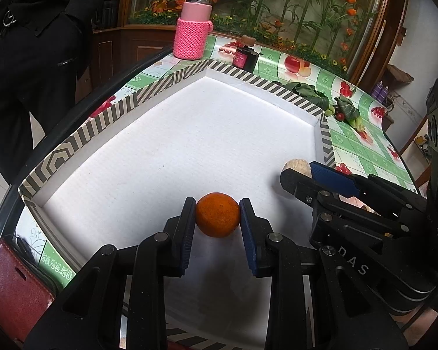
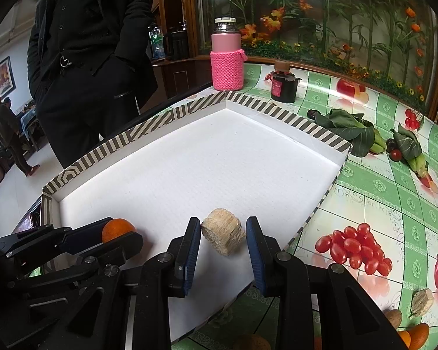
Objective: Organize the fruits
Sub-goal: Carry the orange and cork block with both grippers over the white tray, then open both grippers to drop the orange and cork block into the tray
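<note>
The orange (image 1: 218, 215) sits low in the near part of the white-floored tray (image 1: 172, 145), pinched between the two blue pads of the left hand-held gripper (image 1: 218, 214); both pads press against its sides, so that gripper is clenched on the fruit. From the right wrist view the same orange (image 2: 116, 229) shows only as a rounded top behind the left hand-held gripper's (image 2: 118, 232) fingers.

The right hand-held gripper (image 2: 223, 234) holds a pale, rough, cut chunk (image 2: 223, 236), cylinder-like with a fibrous face. Its left pad touches the chunk; on the other side the contact is hard to judge, though the chunk appears gripped and tilted just above the tray floor (image 2: 189, 169). In the left wrist view this gripper (image 1: 299, 170) comes in from the right, and the chunk's (image 1: 296, 164) end pokes out past its fingertips.

The tray has striped grey-and-cream walls and rests on a surface (image 2: 379, 192) covered with a green checked cloth printed with fruit. Beyond the tray's far corner stand a pink flask in a knitted sleeve (image 2: 227, 64) and a small dark jar (image 2: 283, 83). Leafy greens (image 2: 347, 129) lie beside the tray's far right wall. At the lower right of the surface lie another pale chunk (image 2: 422, 302) and more orange fruit (image 2: 417, 335). A person in dark clothes (image 2: 90, 52) stands behind the tray.
</note>
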Available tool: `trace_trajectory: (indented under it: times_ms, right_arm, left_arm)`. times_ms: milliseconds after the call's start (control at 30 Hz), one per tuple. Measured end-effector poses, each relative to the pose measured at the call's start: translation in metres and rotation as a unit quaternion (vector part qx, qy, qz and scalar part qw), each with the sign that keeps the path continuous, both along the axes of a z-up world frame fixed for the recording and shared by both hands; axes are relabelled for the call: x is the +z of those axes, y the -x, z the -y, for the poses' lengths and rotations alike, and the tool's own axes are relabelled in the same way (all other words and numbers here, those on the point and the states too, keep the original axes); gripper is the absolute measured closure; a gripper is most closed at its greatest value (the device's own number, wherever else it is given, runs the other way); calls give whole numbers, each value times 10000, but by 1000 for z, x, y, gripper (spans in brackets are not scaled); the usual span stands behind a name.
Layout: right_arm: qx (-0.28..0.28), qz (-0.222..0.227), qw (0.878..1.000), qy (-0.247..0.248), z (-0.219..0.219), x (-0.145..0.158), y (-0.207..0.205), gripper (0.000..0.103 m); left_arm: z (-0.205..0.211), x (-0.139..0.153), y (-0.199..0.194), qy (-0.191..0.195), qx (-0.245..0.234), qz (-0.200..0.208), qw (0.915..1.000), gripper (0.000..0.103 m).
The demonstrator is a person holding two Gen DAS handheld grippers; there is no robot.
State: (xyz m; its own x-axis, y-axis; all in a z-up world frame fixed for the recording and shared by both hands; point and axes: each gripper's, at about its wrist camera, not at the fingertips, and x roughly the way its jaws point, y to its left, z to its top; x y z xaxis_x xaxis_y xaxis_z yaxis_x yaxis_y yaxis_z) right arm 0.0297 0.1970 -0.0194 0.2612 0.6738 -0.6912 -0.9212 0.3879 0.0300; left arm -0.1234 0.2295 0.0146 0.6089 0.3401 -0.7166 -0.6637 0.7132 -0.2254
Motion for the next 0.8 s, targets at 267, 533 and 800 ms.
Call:
trace_trajectory:
  times_ms: [267, 533, 800]
  right_arm:
    - [-5, -32, 10000, -19, -1, -1, 0, 72]
    - [-14, -171, 9998, -40, -2, 1, -3, 72]
    - [-57, -158, 9991, -386, 7, 14, -1, 52]
  left_arm:
    - [0, -2, -2, -26, 58, -109, 9999, 74]
    - [0, -3, -2, -5, 120, -111, 9999, 73]
    - [6, 2, -1, -61, -12, 80, 9999, 44]
